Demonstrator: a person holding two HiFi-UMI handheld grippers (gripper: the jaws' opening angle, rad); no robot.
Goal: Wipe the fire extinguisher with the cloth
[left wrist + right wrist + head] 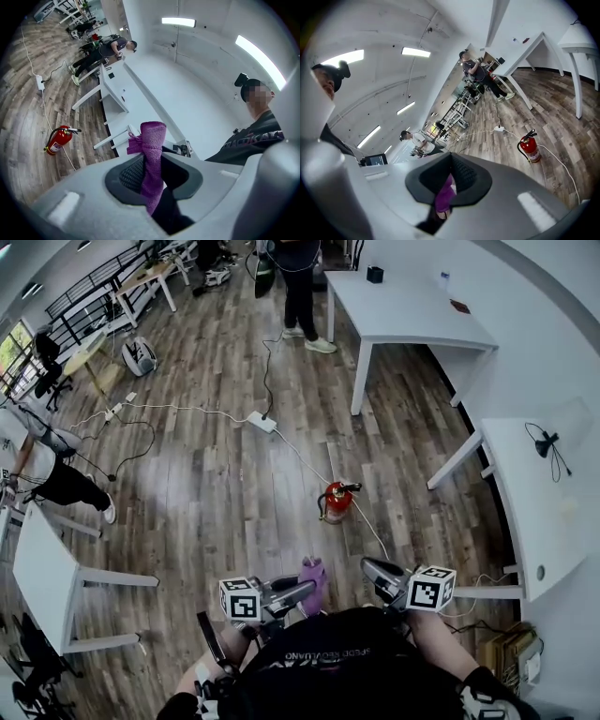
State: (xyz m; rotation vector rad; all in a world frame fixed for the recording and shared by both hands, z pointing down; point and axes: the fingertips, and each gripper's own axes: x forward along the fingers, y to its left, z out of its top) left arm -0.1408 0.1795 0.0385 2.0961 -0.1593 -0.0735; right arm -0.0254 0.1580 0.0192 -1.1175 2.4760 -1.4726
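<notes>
Left gripper (151,161) clamps the purple cloth (153,136) — lower end hidden behind jaws.

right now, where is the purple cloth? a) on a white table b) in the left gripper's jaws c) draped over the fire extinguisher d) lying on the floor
b: the purple cloth is pinched between the jaws of the left gripper, and the fire extinguisher stands bare on the floor.
</notes>
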